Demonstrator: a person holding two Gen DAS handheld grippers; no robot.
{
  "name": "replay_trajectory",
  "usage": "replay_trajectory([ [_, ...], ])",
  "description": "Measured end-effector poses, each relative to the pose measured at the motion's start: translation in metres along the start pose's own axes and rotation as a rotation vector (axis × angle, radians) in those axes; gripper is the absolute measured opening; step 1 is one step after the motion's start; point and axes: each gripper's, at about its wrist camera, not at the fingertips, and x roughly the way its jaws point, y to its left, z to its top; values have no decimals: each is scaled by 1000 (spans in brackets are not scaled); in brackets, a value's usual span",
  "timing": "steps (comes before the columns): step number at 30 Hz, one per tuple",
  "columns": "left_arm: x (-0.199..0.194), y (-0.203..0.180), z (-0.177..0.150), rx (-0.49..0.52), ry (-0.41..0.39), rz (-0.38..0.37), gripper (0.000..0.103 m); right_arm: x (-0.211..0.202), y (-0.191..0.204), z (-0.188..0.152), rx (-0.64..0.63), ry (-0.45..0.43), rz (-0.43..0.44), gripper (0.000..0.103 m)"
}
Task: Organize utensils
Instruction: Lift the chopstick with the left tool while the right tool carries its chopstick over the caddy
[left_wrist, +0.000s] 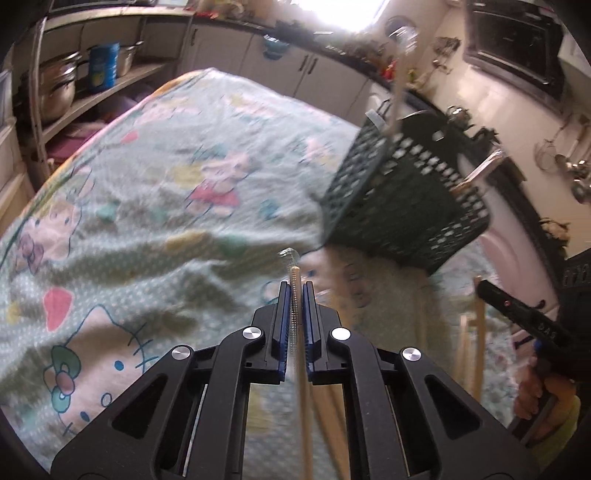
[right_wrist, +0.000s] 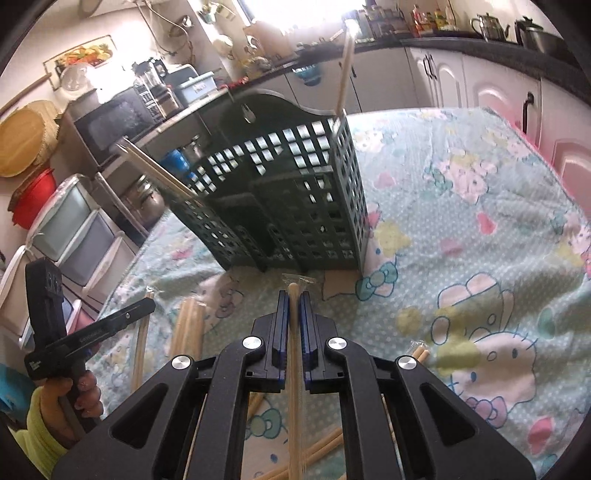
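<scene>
Clamping one wrapped chopstick each, both tongs are closed tight on their loads. The left tongs (left_wrist: 294, 286) pinch a slim wooden chopstick (left_wrist: 295, 314) in clear film, its wrapped tip poking just past the pads. The right tongs (right_wrist: 293, 295) are pressed together on another wrapped chopstick (right_wrist: 294, 332) in the same way, near its end.

More loose chopsticks (right_wrist: 188, 325) lie on the cartoon-print cloth (right_wrist: 461, 221) covering the bench, toward the near edge below and beside the tongs. The dark green slotted caddy (right_wrist: 295, 206) stands further in on the bench, just beyond the tips of the right tongs, with a chopstick (right_wrist: 345, 62) already upright at its far corner and another pair (right_wrist: 159, 171) leaning out of its left side.

By the look of them, these sticks are very light, stiff and narrow, and the film sleeve probably makes them slippery, so a grip near one end may let the long free part swing or pivot. Taking hold nearer the middle would likely steady them. The caddy also seems light plastic and could tip or slide on the soft, wrinkled cloth if nudged.
</scene>
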Motion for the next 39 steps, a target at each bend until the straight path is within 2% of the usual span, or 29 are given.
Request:
replay_trajectory([
  [13, -51, -48, 24, 86, -101, -104, 2, -58, 17, 4, -44, -158, 60, 6],
  [20, -72, -73, 38, 127, -152, -145, 2, -86, 21, 7, -71, -242, 60, 6],
  [29, -81, -97, 63, 159, -202, -182, 2, -107, 22, 20, -87, -316, 57, 6],
  [39, -81, -127, 96, 207, -262, -202, 2, -118, 26, 50, -129, -387, 33, 6],
])
